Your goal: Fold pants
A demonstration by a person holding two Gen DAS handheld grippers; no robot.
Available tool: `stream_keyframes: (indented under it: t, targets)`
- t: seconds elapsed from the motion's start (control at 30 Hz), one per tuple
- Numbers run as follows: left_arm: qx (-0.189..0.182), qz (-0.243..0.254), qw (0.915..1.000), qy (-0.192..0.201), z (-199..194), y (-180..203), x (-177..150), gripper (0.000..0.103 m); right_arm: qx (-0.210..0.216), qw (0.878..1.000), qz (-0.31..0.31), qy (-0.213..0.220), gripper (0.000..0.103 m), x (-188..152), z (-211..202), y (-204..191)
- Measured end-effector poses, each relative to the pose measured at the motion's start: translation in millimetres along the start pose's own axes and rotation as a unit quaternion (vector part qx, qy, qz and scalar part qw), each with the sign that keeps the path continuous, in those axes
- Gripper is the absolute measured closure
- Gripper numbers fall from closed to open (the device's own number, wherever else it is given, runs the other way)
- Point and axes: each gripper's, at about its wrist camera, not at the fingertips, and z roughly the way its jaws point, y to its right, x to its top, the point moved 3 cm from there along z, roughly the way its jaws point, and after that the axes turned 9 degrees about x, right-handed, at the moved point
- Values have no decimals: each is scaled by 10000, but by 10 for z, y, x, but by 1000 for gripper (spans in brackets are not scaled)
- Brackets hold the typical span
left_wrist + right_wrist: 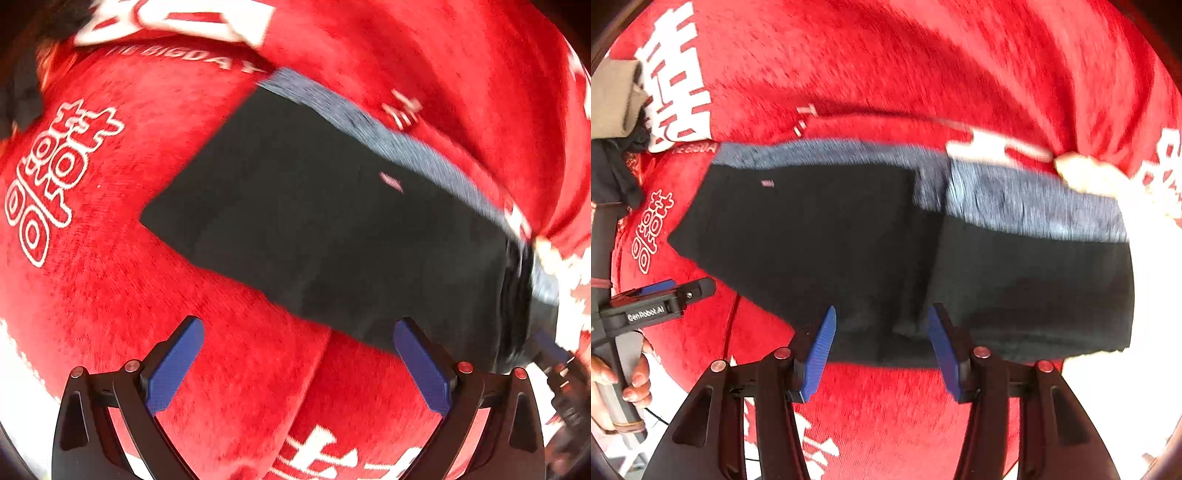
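Note:
The black pants (332, 229) with a grey waistband (369, 129) lie folded flat on the red blanket (110, 277). My left gripper (297, 332) is open and empty, just short of the pants' near edge. In the right wrist view the pants (886, 240) lie across the middle, with the grey band (1015, 199) along the far side. My right gripper (881, 321) is open, its blue fingertips (827, 332) over the pants' near edge, holding nothing. The left gripper (665, 295) shows at the left, held by a hand.
The red blanket (923, 74) bears white printed characters (676, 92) and covers the whole surface. A beige folded item (613, 99) and dark cloth sit at the far left. Bright white glare lies at the right edge.

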Motion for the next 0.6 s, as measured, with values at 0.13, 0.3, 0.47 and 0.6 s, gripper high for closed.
stream_keyframes:
  t: [0.13,0.3,0.47,0.6]
  targets:
    - [-354,-417,9985,-92,97,-314,106,0,164,9995,-142,-224,40,104,270,-45]
    - [-1087,-760,9910,-172,177,-534,55,0,212,9984,-183,-490,39,-16,530,-38]
    - [-1426,-772,9868,-33,240,-438,79,0,276,9979,-173,-552,37,-9,542,-35]
    - [-1877,-942,9777,44,290,-404,128,0,256,9979,-201,-563,34,-15,561,-62]
